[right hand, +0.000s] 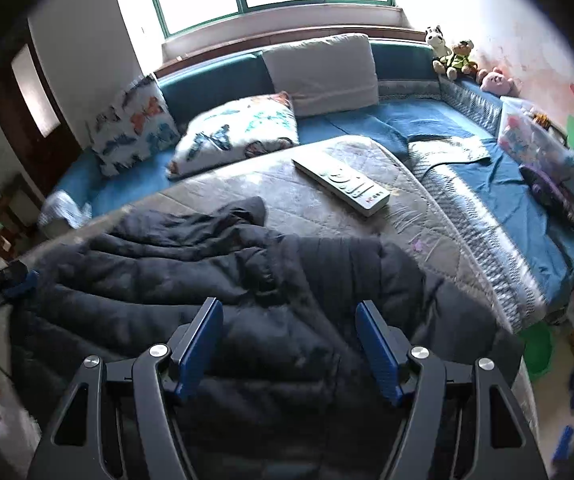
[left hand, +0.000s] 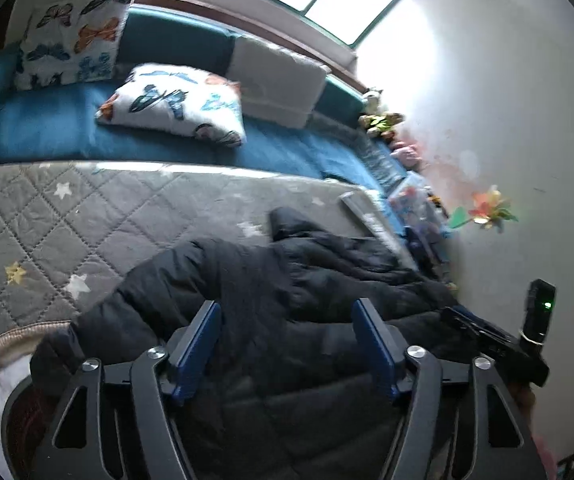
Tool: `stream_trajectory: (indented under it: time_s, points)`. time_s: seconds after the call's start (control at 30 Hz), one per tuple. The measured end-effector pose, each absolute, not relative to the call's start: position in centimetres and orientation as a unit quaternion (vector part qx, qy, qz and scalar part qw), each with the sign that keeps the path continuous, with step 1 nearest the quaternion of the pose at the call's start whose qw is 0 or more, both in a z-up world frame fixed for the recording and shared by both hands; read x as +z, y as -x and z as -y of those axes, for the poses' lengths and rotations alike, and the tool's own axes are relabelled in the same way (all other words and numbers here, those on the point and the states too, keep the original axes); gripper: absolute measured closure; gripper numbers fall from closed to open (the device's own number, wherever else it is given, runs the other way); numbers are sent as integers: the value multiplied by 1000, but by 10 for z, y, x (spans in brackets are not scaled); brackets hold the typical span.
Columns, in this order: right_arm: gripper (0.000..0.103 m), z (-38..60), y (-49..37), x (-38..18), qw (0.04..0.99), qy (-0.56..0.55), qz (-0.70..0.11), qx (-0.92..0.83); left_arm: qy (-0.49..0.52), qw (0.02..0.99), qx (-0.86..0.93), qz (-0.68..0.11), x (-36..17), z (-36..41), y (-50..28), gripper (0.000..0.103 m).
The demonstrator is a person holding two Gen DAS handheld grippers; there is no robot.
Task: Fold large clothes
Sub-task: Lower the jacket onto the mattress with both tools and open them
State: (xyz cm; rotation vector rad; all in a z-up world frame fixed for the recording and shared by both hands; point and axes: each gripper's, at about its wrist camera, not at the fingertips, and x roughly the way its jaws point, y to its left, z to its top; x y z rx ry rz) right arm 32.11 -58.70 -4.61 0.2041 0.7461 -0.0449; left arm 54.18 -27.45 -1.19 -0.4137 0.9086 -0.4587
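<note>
A black puffer jacket (left hand: 271, 280) lies crumpled on a grey quilted blanket (left hand: 87, 216) that covers the bed. My left gripper (left hand: 287, 314) hangs just above the jacket, its blue pads (left hand: 203, 332) wide apart and open, pressing on nothing. In the right wrist view the same jacket (right hand: 215, 272) spreads across the near part of the blanket (right hand: 427, 216). My right gripper (right hand: 289, 314) hovers open over it, with only loose fabric below the gap. Each gripper shows in the other's view: the right one (left hand: 463, 318) at the jacket's right edge, the left one (right hand: 15, 284) at its left edge.
A white remote control (right hand: 341, 186) lies on the blanket beyond the jacket. Butterfly pillows (right hand: 235, 132) and a white cushion (right hand: 323, 68) sit on the blue sheet by the window. Soft toys (right hand: 453, 58) and a clear box (right hand: 531, 140) line the right wall. A green bucket (right hand: 539, 348) stands on the floor.
</note>
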Motion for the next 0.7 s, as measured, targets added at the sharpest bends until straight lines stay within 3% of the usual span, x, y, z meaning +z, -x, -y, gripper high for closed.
stream_trajectory:
  time_s: [0.1,0.3,0.7]
  points:
    - [28,593,-329,-61,918,-109,-380,-32,192,849,-194,-453,-47,267,-553,42]
    - [28,593,-328,-72,916,-106,-384,-43,169,853,-185,-457,-68,274,-559,44]
    - [28,546,-240,-21,932,-53,-356,-52,72,901,-164,-396,7,267,-442,43]
